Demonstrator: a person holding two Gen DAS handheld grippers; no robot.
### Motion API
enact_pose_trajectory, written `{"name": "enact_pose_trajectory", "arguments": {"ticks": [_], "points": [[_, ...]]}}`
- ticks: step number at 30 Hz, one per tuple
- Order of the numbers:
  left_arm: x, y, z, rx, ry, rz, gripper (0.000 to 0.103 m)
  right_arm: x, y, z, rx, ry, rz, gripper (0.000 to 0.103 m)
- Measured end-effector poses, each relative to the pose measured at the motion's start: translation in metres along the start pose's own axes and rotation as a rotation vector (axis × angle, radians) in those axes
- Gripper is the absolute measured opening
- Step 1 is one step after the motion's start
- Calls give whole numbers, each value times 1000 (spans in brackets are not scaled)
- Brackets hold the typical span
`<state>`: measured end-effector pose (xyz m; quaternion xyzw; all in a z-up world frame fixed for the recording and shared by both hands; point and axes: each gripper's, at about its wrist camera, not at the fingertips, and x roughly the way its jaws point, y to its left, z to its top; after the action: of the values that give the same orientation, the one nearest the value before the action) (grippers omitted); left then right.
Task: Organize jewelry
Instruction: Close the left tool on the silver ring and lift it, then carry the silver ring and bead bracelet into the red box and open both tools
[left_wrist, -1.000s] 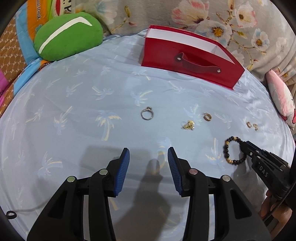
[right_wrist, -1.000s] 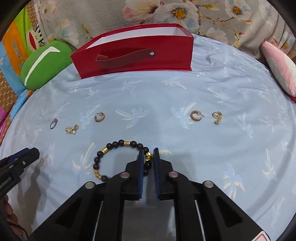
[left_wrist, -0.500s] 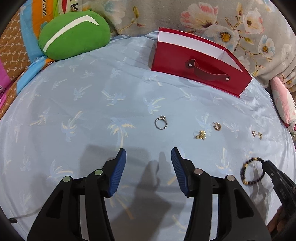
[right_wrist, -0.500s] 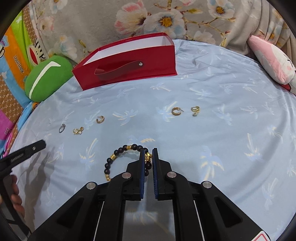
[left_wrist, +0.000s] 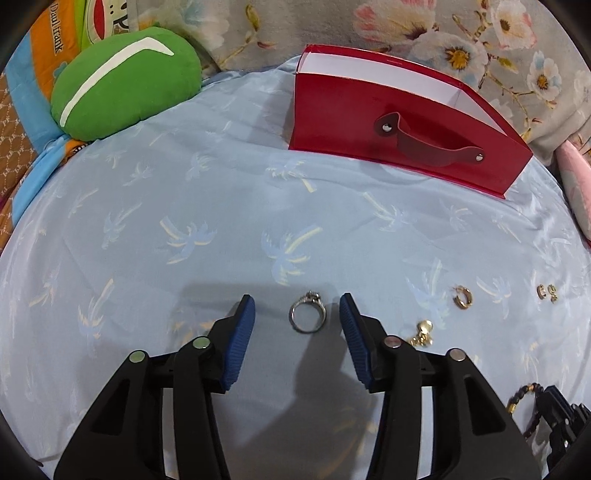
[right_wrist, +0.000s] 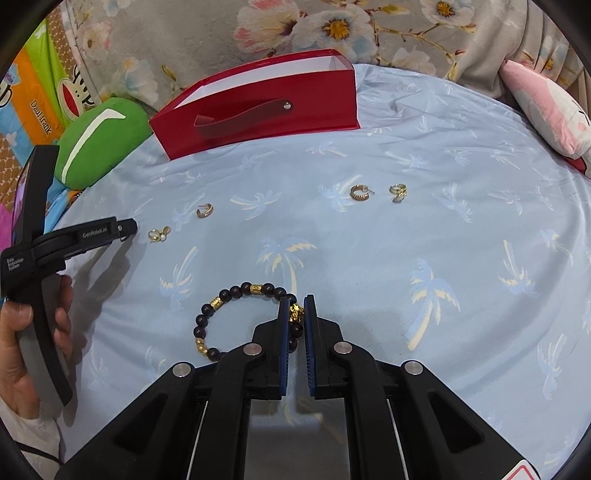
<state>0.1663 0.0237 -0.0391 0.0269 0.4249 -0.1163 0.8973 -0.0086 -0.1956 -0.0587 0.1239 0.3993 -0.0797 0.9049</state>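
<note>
A silver ring (left_wrist: 307, 316) lies on the blue palm-print sheet between the blue pads of my left gripper (left_wrist: 296, 299). Its jaws are closing, and neither pad touches the ring. My right gripper (right_wrist: 295, 301) is shut on a gold charm of the dark beaded bracelet (right_wrist: 236, 291), whose loop hangs out to the left. That bracelet (left_wrist: 517, 397) also shows at the lower right of the left wrist view. A red open box (left_wrist: 388, 122) with a strap handle stands at the back. Gold earrings (left_wrist: 462, 296) lie in a row on the sheet.
A green cushion (left_wrist: 122, 81) sits at the back left. A pink plush (right_wrist: 546, 110) lies at the right edge. A pearl earring (right_wrist: 159, 233) lies just past the left gripper's tip, with hoops (right_wrist: 359, 192) further right. A hand (right_wrist: 22, 332) holds the left gripper.
My left gripper has moved forward over the sheet, so the ring now lies between its jaws, which widened briefly and then narrowed. The right gripper stays shut on the bracelet and has shifted slightly.
</note>
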Motion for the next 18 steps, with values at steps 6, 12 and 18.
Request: {"name": "enact_pose_trajectory", "arguments": {"ticks": [6, 12, 18], "points": [[-1, 0, -2, 7, -15, -3, 19, 2, -1, 1, 9, 4, 8, 7], [-9, -3, -8, 10, -15, -34, 19, 1, -2, 2, 13, 1, 8, 7], [-34, -3, -16, -2, -36, -78, 19, -6, -3, 4, 17, -30, 3, 7]]}}
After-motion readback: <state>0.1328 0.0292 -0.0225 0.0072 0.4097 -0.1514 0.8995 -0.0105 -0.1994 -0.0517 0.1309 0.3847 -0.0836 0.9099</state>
